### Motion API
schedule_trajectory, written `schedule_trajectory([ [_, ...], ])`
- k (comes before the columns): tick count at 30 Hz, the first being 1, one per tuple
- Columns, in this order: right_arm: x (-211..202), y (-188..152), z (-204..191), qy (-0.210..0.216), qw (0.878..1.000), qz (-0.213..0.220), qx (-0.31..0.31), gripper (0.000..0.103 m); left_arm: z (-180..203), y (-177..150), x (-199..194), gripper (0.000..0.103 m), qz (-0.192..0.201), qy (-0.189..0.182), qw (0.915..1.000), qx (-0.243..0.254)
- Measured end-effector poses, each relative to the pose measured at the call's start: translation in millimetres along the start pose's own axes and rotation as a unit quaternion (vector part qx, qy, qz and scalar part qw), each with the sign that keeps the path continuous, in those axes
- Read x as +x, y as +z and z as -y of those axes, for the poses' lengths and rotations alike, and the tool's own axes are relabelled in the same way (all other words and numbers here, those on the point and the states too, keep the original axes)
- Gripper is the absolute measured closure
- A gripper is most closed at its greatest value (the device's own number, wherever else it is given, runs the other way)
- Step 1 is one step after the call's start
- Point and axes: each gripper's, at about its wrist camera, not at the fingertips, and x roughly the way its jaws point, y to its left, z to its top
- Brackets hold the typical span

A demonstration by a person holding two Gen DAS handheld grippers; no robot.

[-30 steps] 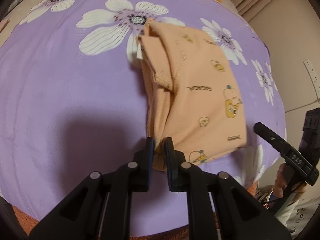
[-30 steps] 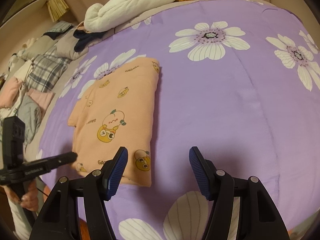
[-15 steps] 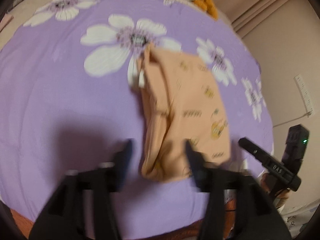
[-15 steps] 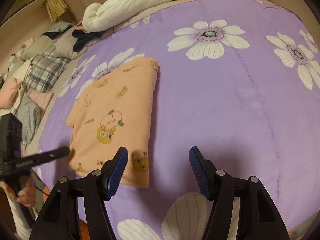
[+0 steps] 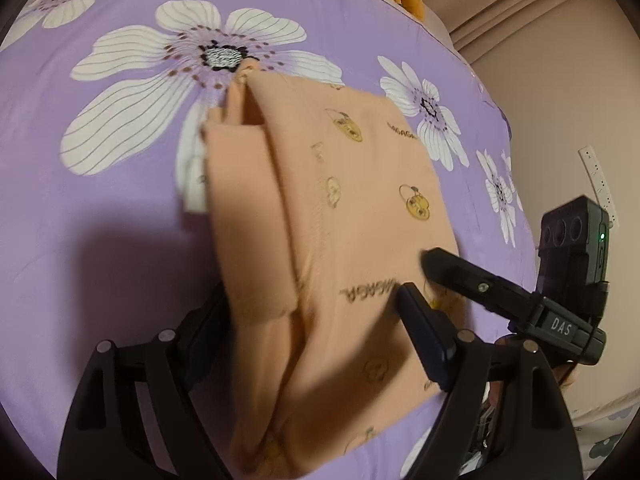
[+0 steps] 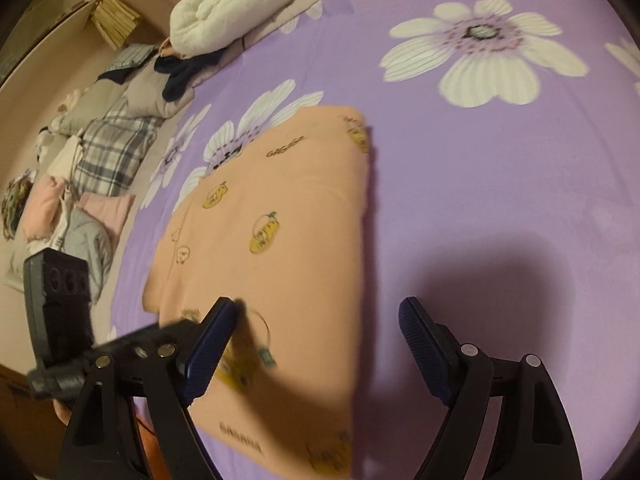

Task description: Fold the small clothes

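Garment: folded peach garment (image 5: 332, 240) with cartoon prints lies flat on purple floral bedspread (image 5: 120, 248) | Left gripper (image 5: 316, 324): jaws opening, straddling the garment's near end, pads not pressing | Right gripper (image 6: 316, 344): jaws opening, over the garment's near right corner, nothing gripped

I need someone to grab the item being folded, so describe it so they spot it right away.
Look at the purple bedspread with big white daisies. Lying flat on it is a folded peach garment, alone in the middle. Unlike the plaid, grey and pink clothes piled along the bed's far edge, it carries small yellow cartoon prints and lettering.
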Motion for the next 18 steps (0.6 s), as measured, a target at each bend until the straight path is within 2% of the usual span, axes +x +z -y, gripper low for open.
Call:
schedule_trajectory([
  [3, 7.7, 4.0, -4.3, 0.019, 1.000, -0.004, -0.009, 0.021, 4.9, 3.2, 5.4, 0.023, -0.003, 0.000, 1.0000, 0.004],
  [4, 10.8, 4.9, -6.2, 0.021, 1.000, -0.005, -0.014, 0.024, 6.5, 3.6, 6.5, 0.030, -0.002, 0.006, 1.0000, 0.007],
  [5, 12.4, 5.9, -6.4, 0.015, 1.000, -0.004, -0.016, 0.030, 7.6, 3.7, 7.2, 0.034, -0.001, 0.018, 0.9998, 0.010],
  [7, 12.8, 6.6, -10.6, -0.003, 1.000, 0.001, -0.030, 0.044, 9.0, 2.9, 5.5, 0.055, 0.002, 0.030, 0.9994, 0.015],
  [9, 8.1, 7.4, -11.5, -0.010, 0.999, 0.005, -0.038, 0.063, 9.8, 2.6, 1.8, 0.063, 0.005, 0.030, 0.9995, 0.007],
  [10, 4.0, 7.0, -13.4, -0.010, 0.999, 0.009, -0.043, 0.066, 12.7, 2.5, -2.0, 0.066, 0.009, 0.030, 0.9995, 0.005],
  [12, -6.2, 8.6, -17.7, -0.005, 0.998, 0.020, -0.055, 0.074, 22.6, 2.6, -10.2, 0.068, 0.019, 0.032, 0.9992, 0.015],
  [18, -49.3, 18.9, -34.4, -0.002, 0.994, 0.067, -0.092, 0.075, 60.9, 6.2, -37.4, 0.068, 0.058, 0.031, 0.9965, 0.052],
])
